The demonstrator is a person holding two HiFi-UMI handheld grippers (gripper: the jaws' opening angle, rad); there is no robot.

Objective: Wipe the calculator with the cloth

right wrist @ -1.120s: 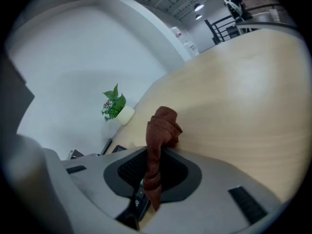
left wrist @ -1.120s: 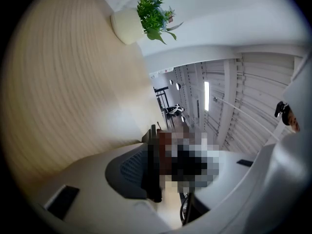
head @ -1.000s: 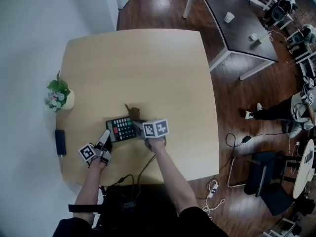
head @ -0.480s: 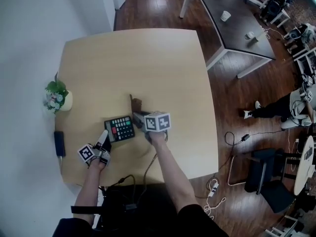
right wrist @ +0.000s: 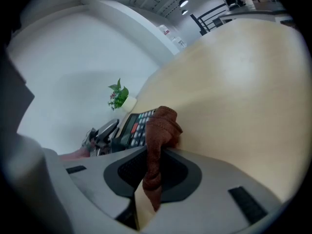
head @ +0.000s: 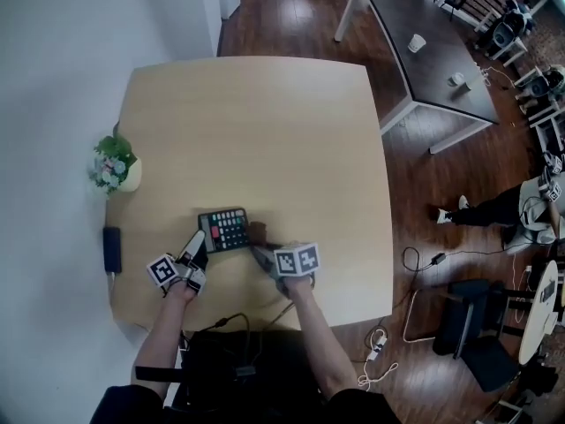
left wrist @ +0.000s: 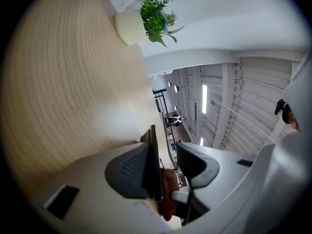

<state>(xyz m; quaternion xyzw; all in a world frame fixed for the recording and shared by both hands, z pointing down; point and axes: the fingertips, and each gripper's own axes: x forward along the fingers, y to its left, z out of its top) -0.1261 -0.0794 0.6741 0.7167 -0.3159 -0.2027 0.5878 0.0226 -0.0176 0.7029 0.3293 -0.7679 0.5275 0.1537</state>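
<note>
A dark calculator (head: 223, 229) with coloured keys lies on the light wooden table (head: 265, 122) near its front edge. My left gripper (head: 196, 244) holds the calculator's near left corner. In the left gripper view the calculator's thin edge (left wrist: 153, 165) lies against one pad between the jaws (left wrist: 168, 167). My right gripper (head: 262, 247) is shut on a brown cloth (head: 258, 233), which hangs bunched at the calculator's right side. In the right gripper view the cloth (right wrist: 158, 130) rises from the jaws (right wrist: 153, 172), with the calculator (right wrist: 134, 126) just behind it.
A small potted plant (head: 115, 166) stands at the table's left edge, and a black device (head: 110, 247) lies nearer me. Cables (head: 234, 321) hang off the front edge. A dark table (head: 424, 42) with cups stands at the back right; a person (head: 494, 206) sits at the far right.
My right gripper has drawn the cloth from the calculator's far edge towards me, down its right side. The left gripper and the calculator have stayed put.
</note>
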